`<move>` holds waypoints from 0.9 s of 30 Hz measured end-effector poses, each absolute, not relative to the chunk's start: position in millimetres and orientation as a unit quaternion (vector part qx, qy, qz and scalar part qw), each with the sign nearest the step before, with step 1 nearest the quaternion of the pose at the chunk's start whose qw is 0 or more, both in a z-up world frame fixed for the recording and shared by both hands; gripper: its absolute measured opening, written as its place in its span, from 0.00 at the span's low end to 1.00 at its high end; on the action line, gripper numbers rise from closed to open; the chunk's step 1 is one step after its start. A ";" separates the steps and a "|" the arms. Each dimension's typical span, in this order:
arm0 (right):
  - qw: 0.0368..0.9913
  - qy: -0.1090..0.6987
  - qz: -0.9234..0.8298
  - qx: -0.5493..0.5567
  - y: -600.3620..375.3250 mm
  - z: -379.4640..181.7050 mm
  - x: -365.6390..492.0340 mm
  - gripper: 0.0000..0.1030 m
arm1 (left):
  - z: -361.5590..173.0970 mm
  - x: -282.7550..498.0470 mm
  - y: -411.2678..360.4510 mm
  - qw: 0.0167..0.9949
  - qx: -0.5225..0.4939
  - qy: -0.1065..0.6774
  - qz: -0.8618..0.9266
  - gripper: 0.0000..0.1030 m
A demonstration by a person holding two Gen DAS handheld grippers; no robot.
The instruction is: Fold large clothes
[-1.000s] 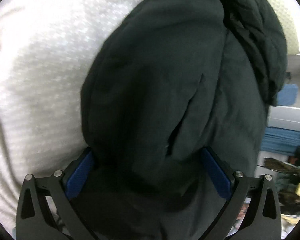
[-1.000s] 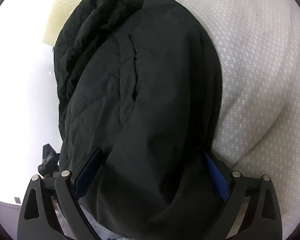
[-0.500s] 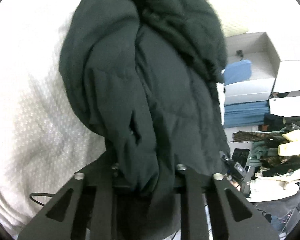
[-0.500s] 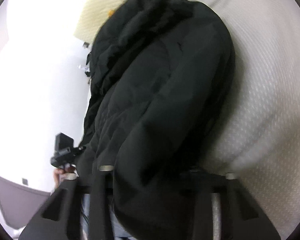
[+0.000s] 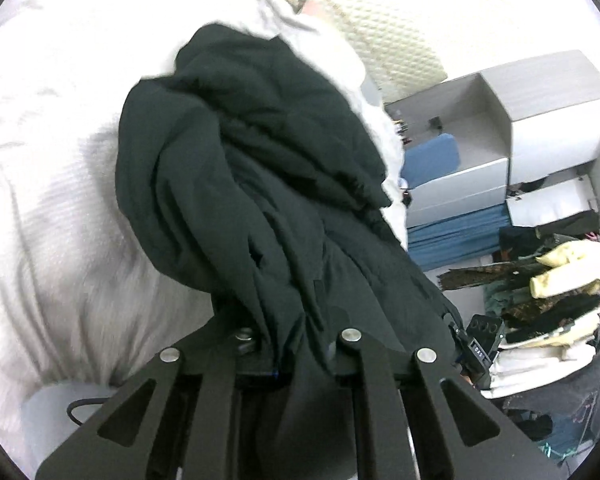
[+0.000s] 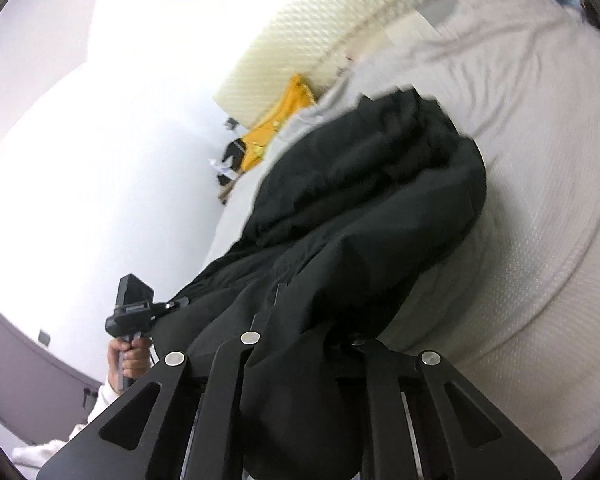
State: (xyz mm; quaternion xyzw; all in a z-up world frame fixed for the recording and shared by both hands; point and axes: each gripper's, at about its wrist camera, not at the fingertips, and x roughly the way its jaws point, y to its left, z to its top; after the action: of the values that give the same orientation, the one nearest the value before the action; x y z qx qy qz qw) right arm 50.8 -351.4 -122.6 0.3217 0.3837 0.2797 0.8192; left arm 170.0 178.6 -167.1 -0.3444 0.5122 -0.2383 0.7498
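The left gripper is clamped on one near corner of the black coat, the right gripper on the other; the coat's length trails straight ahead from both onto the white bed, neither hand nearer.

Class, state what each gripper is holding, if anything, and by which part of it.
Both hold the black garment. The left gripper and the right gripper are each shut on a bunched fold of its near end; which part of the garment that is cannot be told.
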 end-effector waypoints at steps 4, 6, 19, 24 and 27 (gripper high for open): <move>0.833 0.353 0.292 0.309 -348.5 -84.6 7.7 0.09 | -143.3 140.1 186.9 0.758 -0.334 0.500 -0.254 0.10; 0.836 0.340 0.296 0.312 -351.0 -73.1 -11.8 0.09 | -133.5 123.2 190.2 0.758 -0.328 0.500 -0.260 0.10; 0.847 0.313 0.281 0.324 -325.7 -38.9 -117.2 0.09 | -102.6 71.6 191.0 0.758 -0.293 0.516 -0.269 0.11; 0.848 0.305 0.272 0.337 -328.5 -41.1 -77.1 0.09 | -96.7 107.1 190.9 0.763 -0.291 0.516 -0.258 0.12; 0.852 0.298 0.263 0.340 -332.3 -37.9 -48.4 0.09 | -89.2 136.0 185.2 0.766 -0.289 0.518 -0.247 0.13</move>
State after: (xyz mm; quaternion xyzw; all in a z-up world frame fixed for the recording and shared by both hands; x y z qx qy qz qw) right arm -48.5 -332.3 -37.9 0.3403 0.2981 0.2634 0.8520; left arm 136.0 185.2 -89.2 -0.2886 0.5179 -0.2470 0.7665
